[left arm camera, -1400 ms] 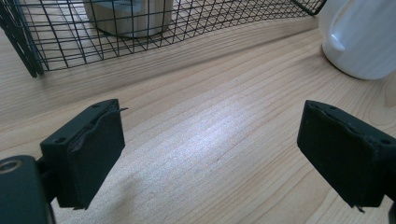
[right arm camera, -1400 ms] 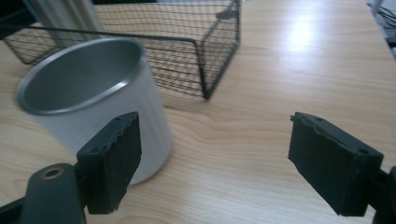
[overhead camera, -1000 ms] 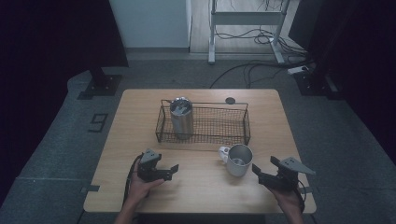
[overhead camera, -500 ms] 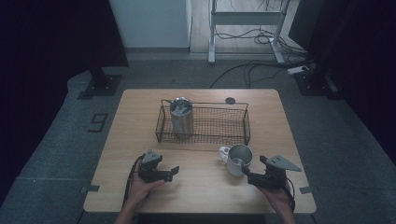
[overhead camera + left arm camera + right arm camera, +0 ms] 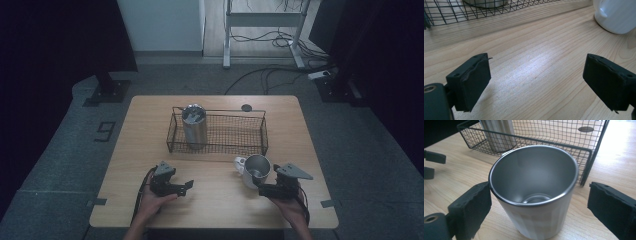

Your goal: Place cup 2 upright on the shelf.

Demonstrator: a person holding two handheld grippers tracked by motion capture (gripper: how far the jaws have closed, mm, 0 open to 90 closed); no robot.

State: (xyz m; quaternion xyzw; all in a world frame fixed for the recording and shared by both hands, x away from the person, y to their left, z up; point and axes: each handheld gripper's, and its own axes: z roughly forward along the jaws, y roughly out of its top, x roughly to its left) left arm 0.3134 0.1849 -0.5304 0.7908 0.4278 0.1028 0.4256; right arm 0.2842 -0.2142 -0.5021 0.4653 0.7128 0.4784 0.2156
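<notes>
The right tool [image 5: 261, 190] stands at the near right part of the worktop [image 5: 215, 210], held by the person's right hand [image 5: 290, 207]. Its jaws have just been opening, and the steel cup [image 5: 535, 192] stands upright between them. In the right gripper view the left jaw is at the rim of the cup, perhaps touching it, and the right jaw stands apart from the cup wall, so the tool does not grip the cup. The cup rests on the worktop with its mouth up, and its inside looks empty.

The left tool [image 5: 186, 187] is at the near left, in the left hand [image 5: 152, 200]. Its jaws are apart with only bare wood between them, so it is open and holds nothing.

Just behind the steel cup, on its far left side, stands a white mug [image 5: 241, 163]. In the left gripper view this mug [image 5: 617, 15] is ahead and to the right of the left tool.

Farther from both tools lies the wire basket [image 5: 250, 149]. A tall steel tumbler [image 5: 194, 125] stands upright in its left end. Behind the basket, a small dark disc [image 5: 246, 107] lies on the worktop near the far edge.
</notes>
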